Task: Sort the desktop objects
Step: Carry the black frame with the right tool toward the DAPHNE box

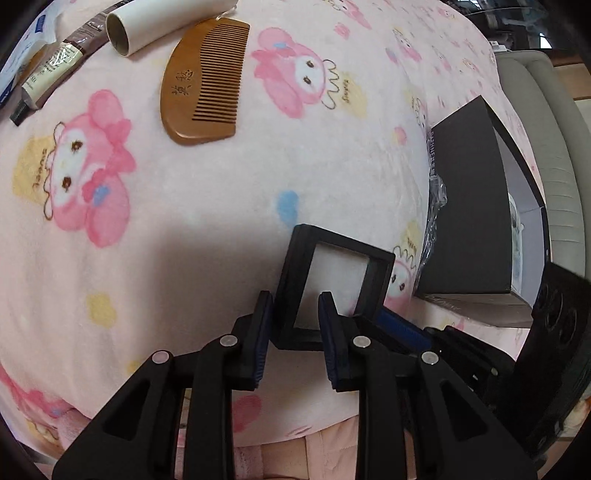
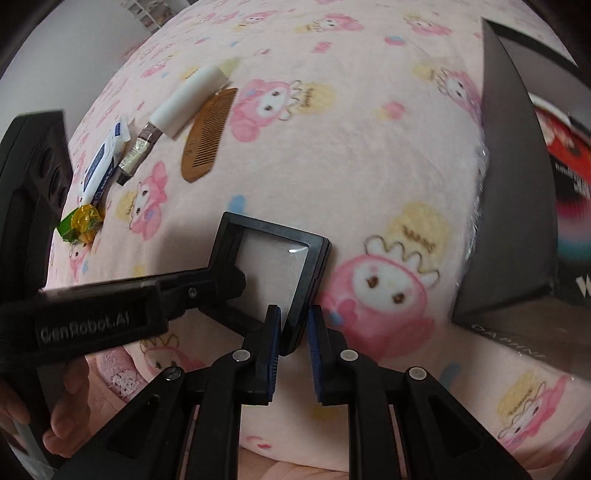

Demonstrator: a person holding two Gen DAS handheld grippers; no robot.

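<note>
Pink fleece blanket [image 1: 221, 206] covers the whole work surface. It is printed with pink hooded cartoon characters [image 1: 303, 74], plus yellow, blue and pink blobs. Past the blanket's far right edge stands a grey padded piece of furniture [image 1: 554, 155] with stitched seams. Behind it are dark, blurred items, unreadable. A paler pink textured cloth [image 1: 325, 454] shows at the near edge, below the blanket. In the right wrist view a plain white wall [image 2: 74, 55] is at upper left.

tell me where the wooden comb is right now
The wooden comb lies flat on the pink blanket, upper left in the left wrist view, right beside the white tube and apart from the black frame.
</note>
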